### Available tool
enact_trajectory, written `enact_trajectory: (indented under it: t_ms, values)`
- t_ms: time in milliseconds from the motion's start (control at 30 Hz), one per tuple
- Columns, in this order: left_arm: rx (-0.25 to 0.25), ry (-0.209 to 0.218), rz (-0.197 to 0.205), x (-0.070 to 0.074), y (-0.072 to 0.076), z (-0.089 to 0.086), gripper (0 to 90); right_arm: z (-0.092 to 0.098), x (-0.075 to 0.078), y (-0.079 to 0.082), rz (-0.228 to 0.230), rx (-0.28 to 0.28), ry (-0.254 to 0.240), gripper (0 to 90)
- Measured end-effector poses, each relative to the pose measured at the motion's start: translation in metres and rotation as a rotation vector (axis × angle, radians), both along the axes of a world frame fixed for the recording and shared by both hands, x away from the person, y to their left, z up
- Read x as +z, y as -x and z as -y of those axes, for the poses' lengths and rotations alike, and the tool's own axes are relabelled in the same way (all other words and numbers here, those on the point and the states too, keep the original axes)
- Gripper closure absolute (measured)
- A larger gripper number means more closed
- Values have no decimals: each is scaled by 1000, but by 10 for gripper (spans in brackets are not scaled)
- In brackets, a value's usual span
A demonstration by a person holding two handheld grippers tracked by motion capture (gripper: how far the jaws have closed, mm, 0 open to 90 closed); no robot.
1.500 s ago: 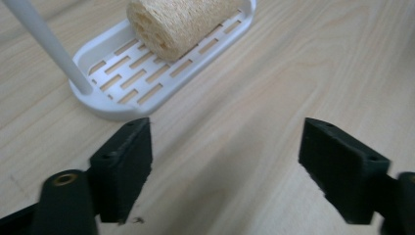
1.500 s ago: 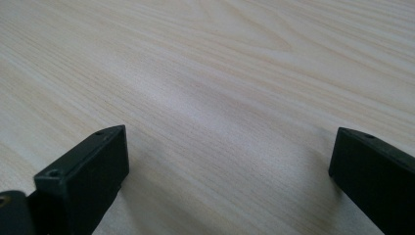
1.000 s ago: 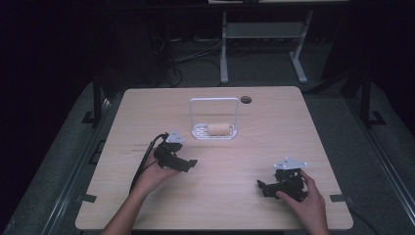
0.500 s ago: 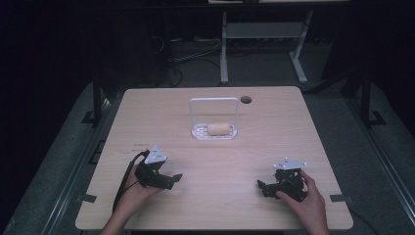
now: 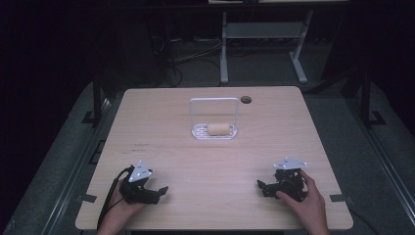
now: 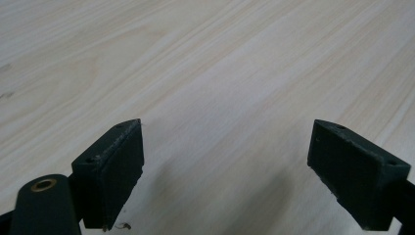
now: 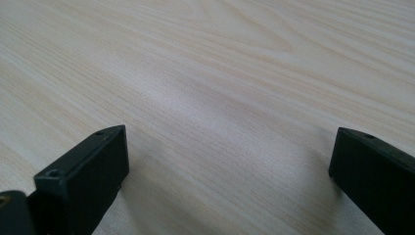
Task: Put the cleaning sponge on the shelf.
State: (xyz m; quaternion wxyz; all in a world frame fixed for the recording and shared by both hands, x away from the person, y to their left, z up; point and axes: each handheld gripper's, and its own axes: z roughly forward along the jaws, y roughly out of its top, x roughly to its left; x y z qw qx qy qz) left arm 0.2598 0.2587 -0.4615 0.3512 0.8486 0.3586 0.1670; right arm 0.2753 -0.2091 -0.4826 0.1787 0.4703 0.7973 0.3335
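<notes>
Left gripper (image 5: 159,191) and right gripper (image 5: 262,186) down on the table (image 5: 205,161), jaws spread wide, gripping nothing. Well ahead of and between both, a roll (image 5: 219,129) lying in a white rack (image 5: 214,120).

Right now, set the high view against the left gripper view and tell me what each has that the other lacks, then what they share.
High view alone: the white rack holding a tan roll at the table's far middle, a dark hole near the far edge, the right gripper and both hands. Left gripper view alone: the inner faces of its two black jaws, spread wide with nothing between. Both: the left gripper and the pale wooden table.
</notes>
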Motion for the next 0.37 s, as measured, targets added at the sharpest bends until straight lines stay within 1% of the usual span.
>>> enact_trajectory:
  t_ms: [133, 233, 267, 300, 367]
  values:
    - [13, 4, -9, -4, 3, -8, 131, 0, 0, 0, 0, 0, 0, 9]
    - [5, -22, 1, -8, 4, -13, 131, 0, 0, 0, 0, -1, 0, 9]
    - [4, -21, -3, -10, 5, -15, 131, 0, 0, 0, 0, 0, 0, 9]
    - [5, -5, -2, -11, 5, -17, 130, 0, 0, 0, 0, -1, -1, 9]
    - [3, 9, 1, -13, 6, -21, 129, 0, 0, 0, 1, 0, -1, 9]
